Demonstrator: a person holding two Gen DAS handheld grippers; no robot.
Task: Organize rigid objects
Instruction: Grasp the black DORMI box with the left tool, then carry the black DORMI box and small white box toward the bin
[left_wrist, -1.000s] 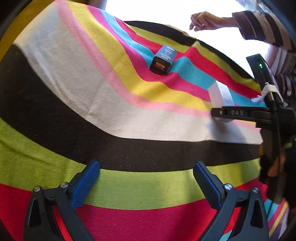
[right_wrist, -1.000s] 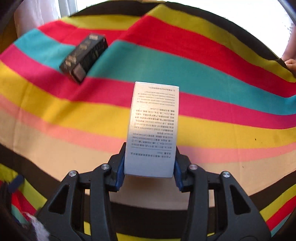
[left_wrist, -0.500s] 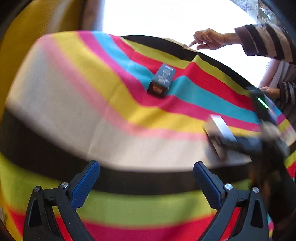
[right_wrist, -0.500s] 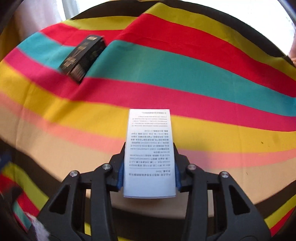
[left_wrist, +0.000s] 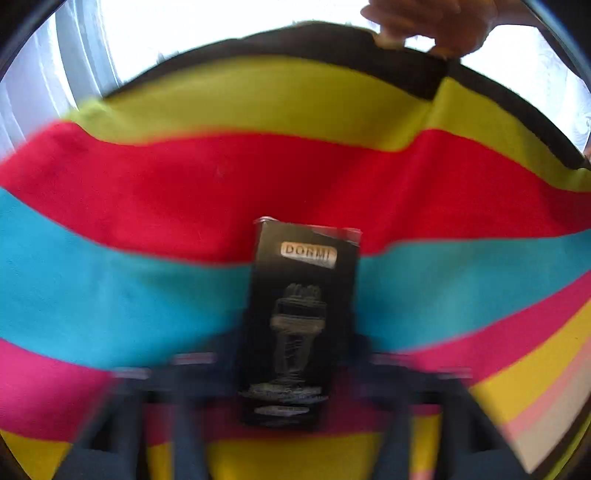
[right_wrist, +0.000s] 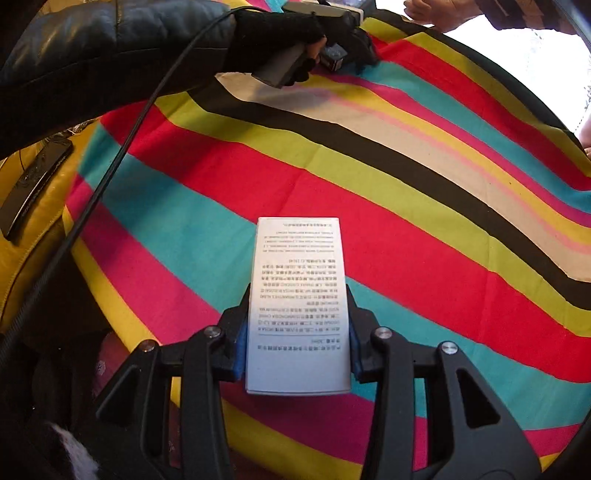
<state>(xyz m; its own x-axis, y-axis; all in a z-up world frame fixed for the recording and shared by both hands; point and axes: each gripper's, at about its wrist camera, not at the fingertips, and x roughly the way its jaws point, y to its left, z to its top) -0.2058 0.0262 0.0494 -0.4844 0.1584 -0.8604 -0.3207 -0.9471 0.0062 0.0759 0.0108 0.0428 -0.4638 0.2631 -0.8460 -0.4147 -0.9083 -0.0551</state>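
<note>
Both boxes are gripped but neither yet placed: the left tool (left_wrist: 299, 369) has just been closing on the black printed carton (left_wrist: 301, 321) between its jaws (blurred), the right tool (right_wrist: 297, 339) clamps the white text-covered carton (right_wrist: 299, 306) above the striped cloth (right_wrist: 424, 229).

Striped cloth (right_wrist: 424, 206): woven, matt. White box (right_wrist: 299, 306): matt printed card. Black box (left_wrist: 301, 321): glossy card, metallic label. Right gripper (right_wrist: 297, 343): matt black plastic, blue pads, metal screws. Sleeve (right_wrist: 92, 55): shiny quilted.
</note>
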